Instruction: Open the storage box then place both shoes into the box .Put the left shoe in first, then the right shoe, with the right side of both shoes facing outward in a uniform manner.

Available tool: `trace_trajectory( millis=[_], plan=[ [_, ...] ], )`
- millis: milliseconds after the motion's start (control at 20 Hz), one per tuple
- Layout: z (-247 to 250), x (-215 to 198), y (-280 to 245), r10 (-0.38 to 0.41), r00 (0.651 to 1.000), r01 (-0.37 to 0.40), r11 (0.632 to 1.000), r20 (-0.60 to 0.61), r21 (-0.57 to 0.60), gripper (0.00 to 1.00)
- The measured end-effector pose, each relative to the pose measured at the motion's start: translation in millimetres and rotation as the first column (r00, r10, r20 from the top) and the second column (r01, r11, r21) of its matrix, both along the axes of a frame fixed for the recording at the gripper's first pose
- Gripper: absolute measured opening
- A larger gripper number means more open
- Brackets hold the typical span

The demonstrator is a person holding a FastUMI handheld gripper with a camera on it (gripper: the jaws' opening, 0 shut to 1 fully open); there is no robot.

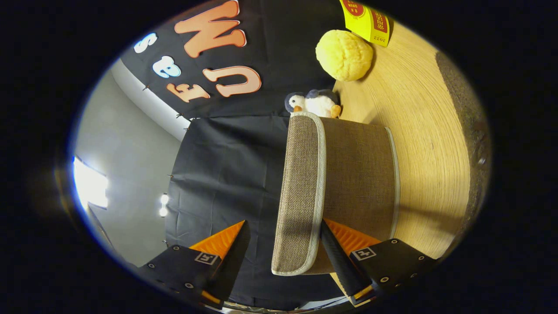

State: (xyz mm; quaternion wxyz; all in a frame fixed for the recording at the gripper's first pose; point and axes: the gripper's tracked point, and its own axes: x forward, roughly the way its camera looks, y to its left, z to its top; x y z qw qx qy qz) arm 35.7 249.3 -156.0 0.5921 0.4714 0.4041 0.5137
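The gripper (283,244) was seen with jaws spread wide. The lid (301,192) of the storage box (362,174) lay between them, just beside one finger (344,257) and well apart from the other; contact could not be confirmed. Judged risk: the soft lid could slip out on closing, since only its piped edge was offered. Coarse woven fabric and pale trim were noted. A plush penguin (314,104) was noted beyond.

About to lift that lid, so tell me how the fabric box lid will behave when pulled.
The lid looks like woven fabric with stitched edging, so it is probably light and may flex rather than lift rigidly. The gripper straddles it, open. The storage box looks soft-sided and may shift on the table.
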Motion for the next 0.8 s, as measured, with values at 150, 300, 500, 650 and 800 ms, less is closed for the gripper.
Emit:
trace_trajectory(
  millis=[150,300,500,650,800],
  plan=[
    [8.7,3.2,-2.8,0.000,1.000,0.001,0.999,-0.017,0.041,0.83],
    [7.4,-1.4,-0.6,0.009,1.000,-0.008,0.999,-0.019,0.037,0.70],
    [8.2,8.9,3.2,-0.035,0.998,0.035,0.999,-0.058,0.006,0.12],
    [14.4,4.3,0.4,-0.065,0.998,0.065,0.997,0.001,-0.027,0.00],
    [33.4,5.1,3.4,-0.095,0.995,0.095,0.995,0.009,-0.014,0.01]
  ],
)
